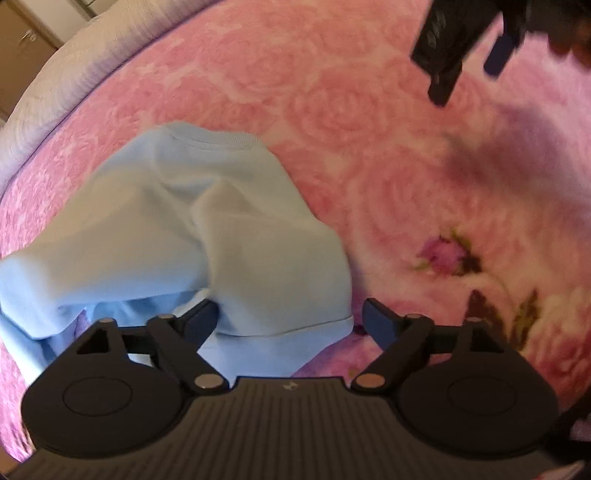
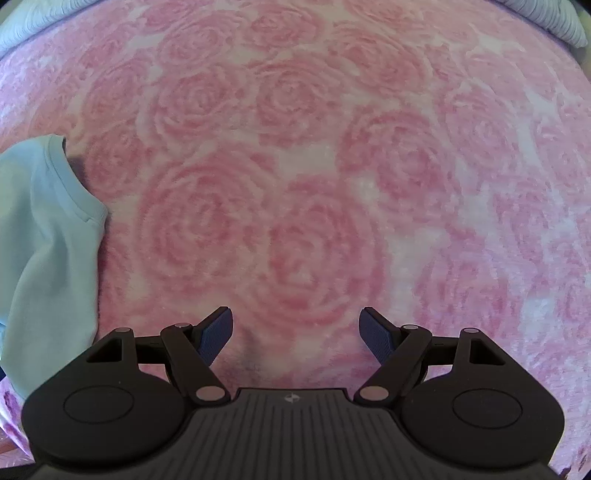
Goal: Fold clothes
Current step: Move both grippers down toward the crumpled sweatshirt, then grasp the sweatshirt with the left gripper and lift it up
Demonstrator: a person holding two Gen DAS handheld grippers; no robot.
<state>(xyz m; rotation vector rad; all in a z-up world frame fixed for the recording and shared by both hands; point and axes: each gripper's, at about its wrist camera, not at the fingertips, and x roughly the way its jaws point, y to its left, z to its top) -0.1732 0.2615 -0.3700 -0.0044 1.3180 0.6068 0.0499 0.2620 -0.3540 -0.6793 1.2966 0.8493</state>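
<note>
A light blue sweatshirt [image 1: 192, 229] lies partly folded on a pink rose-patterned blanket [image 1: 351, 110], its collar at the far end and its hem toward me. My left gripper [image 1: 290, 317] is open and hovers over the hem, holding nothing. The sweatshirt's collar and side show at the left edge of the right wrist view [image 2: 48, 236]. My right gripper [image 2: 295, 328] is open and empty over bare blanket [image 2: 295, 166], to the right of the sweatshirt. The right gripper also shows, blurred, at the top right of the left wrist view [image 1: 465, 40].
The blanket covers a bed. A pale grey quilted edge [image 1: 74, 55] runs along the far left side, with a wooden door [image 1: 22, 40] beyond it. A pale striped pillow or cover [image 2: 546, 22] lies at the far right corner.
</note>
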